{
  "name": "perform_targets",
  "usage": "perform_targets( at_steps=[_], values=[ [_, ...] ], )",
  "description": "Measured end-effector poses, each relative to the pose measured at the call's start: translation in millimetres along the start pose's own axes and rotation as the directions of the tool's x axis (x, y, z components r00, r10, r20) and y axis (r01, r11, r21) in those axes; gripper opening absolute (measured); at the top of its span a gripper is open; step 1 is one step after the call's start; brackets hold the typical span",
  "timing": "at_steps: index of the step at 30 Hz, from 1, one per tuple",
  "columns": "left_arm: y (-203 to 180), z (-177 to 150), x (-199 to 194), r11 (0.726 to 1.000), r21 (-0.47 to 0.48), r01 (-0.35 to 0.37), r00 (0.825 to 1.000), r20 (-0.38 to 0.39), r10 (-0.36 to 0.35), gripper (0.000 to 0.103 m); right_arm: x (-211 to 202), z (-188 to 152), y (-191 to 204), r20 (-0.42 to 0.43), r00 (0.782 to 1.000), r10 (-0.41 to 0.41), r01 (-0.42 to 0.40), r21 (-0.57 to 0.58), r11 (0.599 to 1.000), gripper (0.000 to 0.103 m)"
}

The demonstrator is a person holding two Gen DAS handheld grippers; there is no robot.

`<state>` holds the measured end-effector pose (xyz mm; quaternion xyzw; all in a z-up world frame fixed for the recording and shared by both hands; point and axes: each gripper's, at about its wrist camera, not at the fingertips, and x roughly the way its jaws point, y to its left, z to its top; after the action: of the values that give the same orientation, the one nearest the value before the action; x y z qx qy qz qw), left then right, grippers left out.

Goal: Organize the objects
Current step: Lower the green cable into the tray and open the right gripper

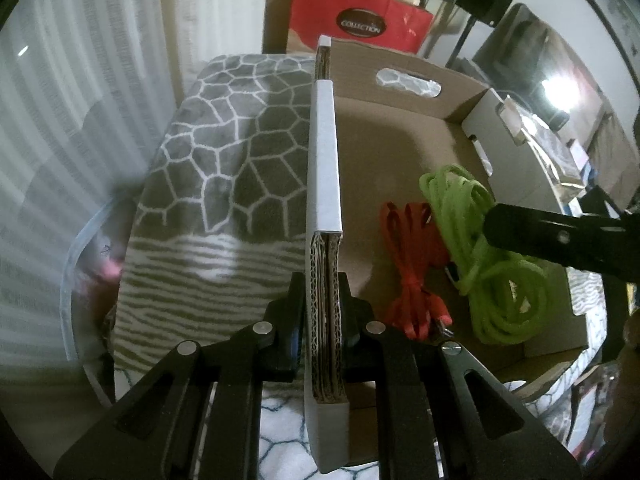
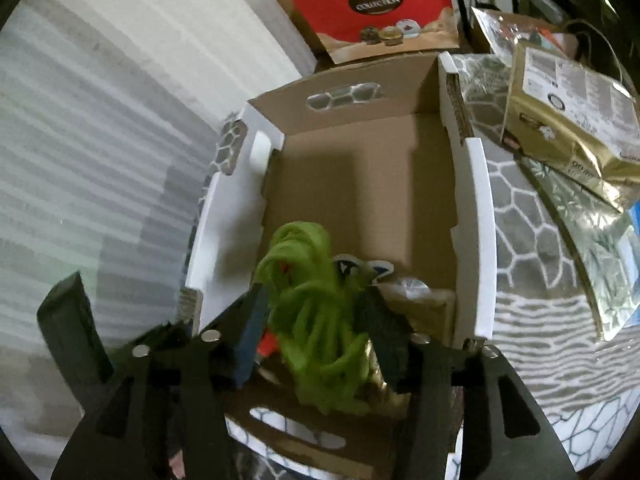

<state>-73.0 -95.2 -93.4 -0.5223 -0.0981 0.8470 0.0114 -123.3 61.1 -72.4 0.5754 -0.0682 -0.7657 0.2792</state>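
Observation:
An open cardboard box (image 1: 400,152) with white outer walls sits on a grey patterned blanket (image 1: 224,168). My left gripper (image 1: 323,304) is shut on the box's left wall (image 1: 322,152). Inside lie a bundle of green cord (image 1: 480,248) and a red cord (image 1: 412,264). In the right wrist view the box (image 2: 360,184) lies ahead, and my right gripper (image 2: 316,320) has its fingers on either side of the green cord bundle (image 2: 316,320) over the box's near end. A right finger (image 1: 560,236) shows in the left wrist view, above the green cord.
A red "Collection" box (image 2: 372,8) stands behind the cardboard box. A gold packet (image 2: 576,120) and foil sheets (image 2: 592,240) lie on the blanket to the right. White curtains (image 2: 100,140) hang at the left. A clear plastic bag (image 1: 88,280) lies left of the blanket.

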Motion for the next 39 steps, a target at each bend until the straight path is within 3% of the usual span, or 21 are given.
perform_targets(
  at_steps=[6, 8, 10, 14, 22, 27, 34, 39],
  values=[
    [-0.6, 0.1, 0.1, 1.0, 0.0, -0.005, 1.0, 0.0, 0.005, 0.012, -11.1, -3.9, 8.5, 0.017, 1.0, -0.01, 0.012, -0.085, 0.996, 0.049],
    [-1.2, 0.0, 0.1, 1.0, -0.002, -0.005, 1.0, 0.0, 0.005, 0.012, -4.8, -7.3, 10.9, -0.014, 0.999, -0.037, 0.035, -0.121, 0.992, 0.03],
    [-1.3, 0.0, 0.3, 1.0, -0.003, -0.003, 1.0, 0.0, 0.003, 0.012, 4.1, -10.0, 11.5, -0.044, 0.998, -0.044, 0.038, -0.138, 0.99, 0.021],
    [0.4, 0.3, 0.9, 1.0, -0.004, -0.004, 1.0, 0.0, 0.004, 0.012, 20.3, -18.8, 18.1, -0.123, 0.992, 0.016, -0.034, -0.142, 0.989, 0.019],
    [2.3, 0.6, 1.0, 1.0, -0.002, -0.004, 1.0, 0.001, 0.004, 0.012, 20.6, -25.7, 17.8, -0.136, 0.99, -0.024, -0.001, -0.184, 0.983, 0.019],
    [2.2, 0.4, 0.9, 1.0, -0.003, -0.003, 1.0, 0.001, 0.003, 0.012, 2.9, -22.7, 14.2, -0.081, 0.997, -0.018, 0.003, -0.179, 0.984, 0.02],
    [2.1, 0.3, 0.9, 1.0, -0.003, -0.003, 1.0, 0.001, 0.003, 0.012, -31.7, -16.0, 9.7, -0.003, 1.0, -0.016, 0.015, -0.184, 0.983, 0.032],
    [1.9, 0.4, 0.9, 1.0, -0.002, -0.004, 1.0, 0.001, 0.004, 0.012, -55.1, -13.3, -10.5, 0.057, 0.995, -0.079, 0.088, -0.178, 0.98, 0.044]
  ],
)
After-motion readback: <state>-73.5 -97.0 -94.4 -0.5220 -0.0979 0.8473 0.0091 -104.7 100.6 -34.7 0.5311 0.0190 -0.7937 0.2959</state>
